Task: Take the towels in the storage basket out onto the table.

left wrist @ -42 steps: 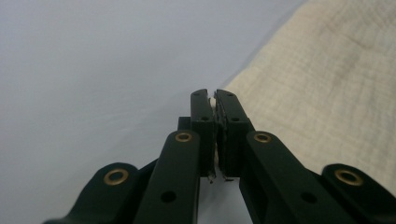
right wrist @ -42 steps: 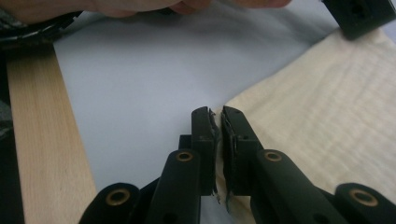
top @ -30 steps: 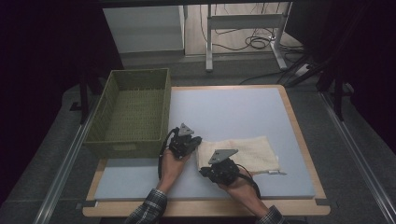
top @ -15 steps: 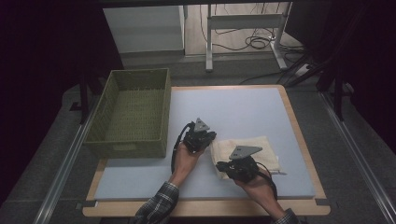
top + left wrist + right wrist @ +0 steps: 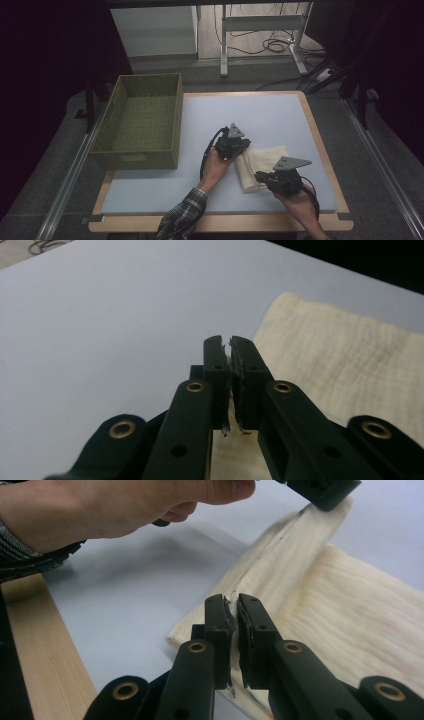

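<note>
Cream cloth (image 5: 263,165) on the blue mat, left gripper (image 5: 241,148) and right gripper (image 5: 261,179) each clamped on its folded edge

The soft, cream-coloured cloth (image 5: 261,164) lies on the light blue mat, on the near right part, well away from the basket. Its left edge is lifted and folded over, so that side makes a long raised roll (image 5: 280,575). The rest of it lies flat, with a fine crinkly weave (image 5: 350,360).
</note>
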Demonstrator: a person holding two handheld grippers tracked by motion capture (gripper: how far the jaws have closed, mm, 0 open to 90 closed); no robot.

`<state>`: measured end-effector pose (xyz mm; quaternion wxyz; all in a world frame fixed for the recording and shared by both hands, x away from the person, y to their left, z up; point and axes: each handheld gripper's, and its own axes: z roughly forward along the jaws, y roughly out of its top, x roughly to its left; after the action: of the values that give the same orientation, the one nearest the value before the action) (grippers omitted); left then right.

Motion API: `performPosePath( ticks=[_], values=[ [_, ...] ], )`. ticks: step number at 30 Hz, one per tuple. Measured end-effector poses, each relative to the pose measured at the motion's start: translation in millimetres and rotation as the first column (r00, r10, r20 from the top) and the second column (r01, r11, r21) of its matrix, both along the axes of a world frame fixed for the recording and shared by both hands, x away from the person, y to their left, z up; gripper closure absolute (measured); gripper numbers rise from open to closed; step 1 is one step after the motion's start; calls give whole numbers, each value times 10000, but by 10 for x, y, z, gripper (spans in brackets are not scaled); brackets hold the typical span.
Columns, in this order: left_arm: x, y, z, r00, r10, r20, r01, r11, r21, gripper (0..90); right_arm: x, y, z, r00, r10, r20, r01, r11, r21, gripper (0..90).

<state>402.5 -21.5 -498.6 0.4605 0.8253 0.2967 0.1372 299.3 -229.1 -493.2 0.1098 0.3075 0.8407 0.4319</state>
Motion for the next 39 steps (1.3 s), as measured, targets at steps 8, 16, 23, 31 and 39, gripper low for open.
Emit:
performPosePath(
  ticks=[8,16,23,31,39],
  values=[
    [90,-328,65,9985,-542,41,541,9984,170,861,-13,-313,7,9981,-618,31,617,9980,131,834],
    [160,-607,48,9959,-899,-65,900,9956,253,860,-35,-578,4,9940,-1097,5,1097,9937,236,832],
    [218,-834,38,9942,-1078,-58,1080,9931,452,858,-25,-758,-15,9885,-1511,-21,1511,9883,224,829],
    [265,-971,-27,9954,-907,-313,919,9950,382,704,22,-887,-105,9808,-1935,-249,1937,9810,94,769],
    [254,-878,23,9981,-568,-255,577,9977,348,551,16,-1043,-144,9703,-2392,-368,2385,9709,-229,641]
  ],
)
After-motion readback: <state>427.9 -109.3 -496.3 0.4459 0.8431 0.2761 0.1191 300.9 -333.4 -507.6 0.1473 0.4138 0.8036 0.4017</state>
